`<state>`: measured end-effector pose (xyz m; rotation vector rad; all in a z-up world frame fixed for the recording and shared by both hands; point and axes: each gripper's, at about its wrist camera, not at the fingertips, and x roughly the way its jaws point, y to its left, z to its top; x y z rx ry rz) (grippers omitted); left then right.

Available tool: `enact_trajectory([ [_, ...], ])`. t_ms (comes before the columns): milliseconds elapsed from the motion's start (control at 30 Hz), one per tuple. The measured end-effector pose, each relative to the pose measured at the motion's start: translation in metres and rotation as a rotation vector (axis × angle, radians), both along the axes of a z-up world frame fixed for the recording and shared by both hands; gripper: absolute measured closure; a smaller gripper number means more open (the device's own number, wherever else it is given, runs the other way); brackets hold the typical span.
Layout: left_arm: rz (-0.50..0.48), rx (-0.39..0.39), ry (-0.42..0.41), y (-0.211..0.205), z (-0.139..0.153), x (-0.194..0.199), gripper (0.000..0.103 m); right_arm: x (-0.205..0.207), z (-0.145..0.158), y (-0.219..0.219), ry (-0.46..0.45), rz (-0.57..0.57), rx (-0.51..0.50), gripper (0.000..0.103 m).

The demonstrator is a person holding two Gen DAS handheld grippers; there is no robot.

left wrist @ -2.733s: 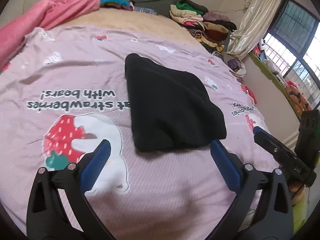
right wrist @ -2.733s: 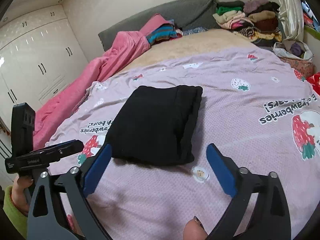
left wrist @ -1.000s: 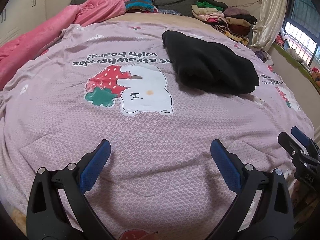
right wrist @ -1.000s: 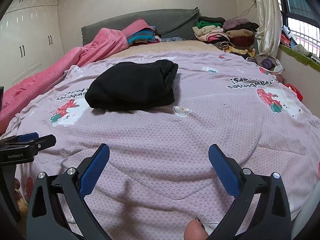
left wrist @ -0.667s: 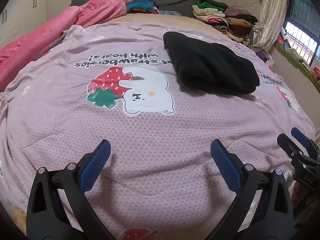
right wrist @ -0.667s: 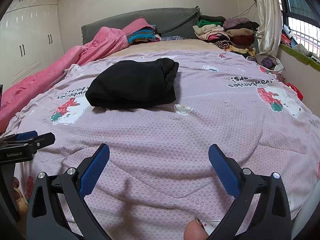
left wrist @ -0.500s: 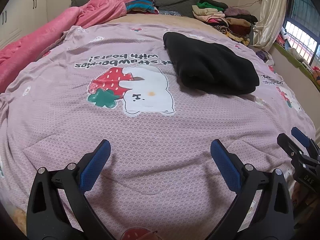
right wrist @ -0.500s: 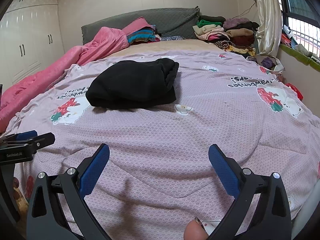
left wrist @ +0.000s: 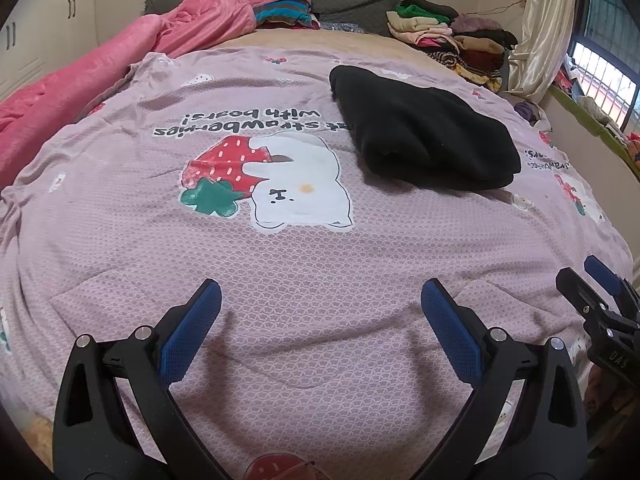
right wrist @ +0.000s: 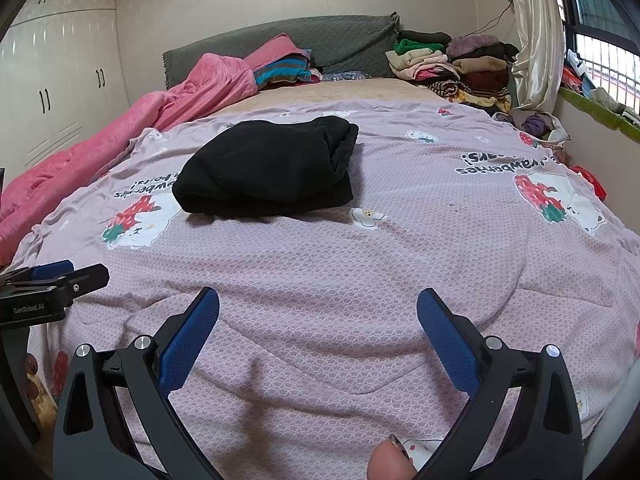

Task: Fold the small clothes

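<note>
A folded black garment [left wrist: 420, 128] lies on the pink strawberry-print bedspread [left wrist: 280, 264], toward the far right in the left wrist view and at centre left in the right wrist view [right wrist: 272, 164]. My left gripper [left wrist: 320, 312] is open and empty, low over the near edge of the bed, well short of the garment. My right gripper [right wrist: 318, 314] is open and empty too, also near the bed's front edge. Each gripper shows at the side of the other's view: the right one [left wrist: 600, 308] and the left one [right wrist: 48, 280].
A pink blanket [right wrist: 120, 128] runs along the bed's left side. Stacks of folded clothes [right wrist: 452, 64] sit at the far right by the grey headboard [right wrist: 280, 40]. A curtain and window are on the right, white wardrobes on the left.
Both grippers pulled back from the black garment toward the bed's near edge between 2.7 s and 1 s ago. Since then almost nothing has moved. Both stay open.
</note>
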<state>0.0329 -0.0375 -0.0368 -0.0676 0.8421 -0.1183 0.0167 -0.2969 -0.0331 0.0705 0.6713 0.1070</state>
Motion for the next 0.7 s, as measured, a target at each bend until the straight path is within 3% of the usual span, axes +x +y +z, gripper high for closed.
enact_trajectory([
  [700,0.005,0.01,0.012,0.0003,-0.0019,-0.0008,0.009,-0.0017,0.0012,0.0008,-0.001,-0.006,-0.004,0.004],
])
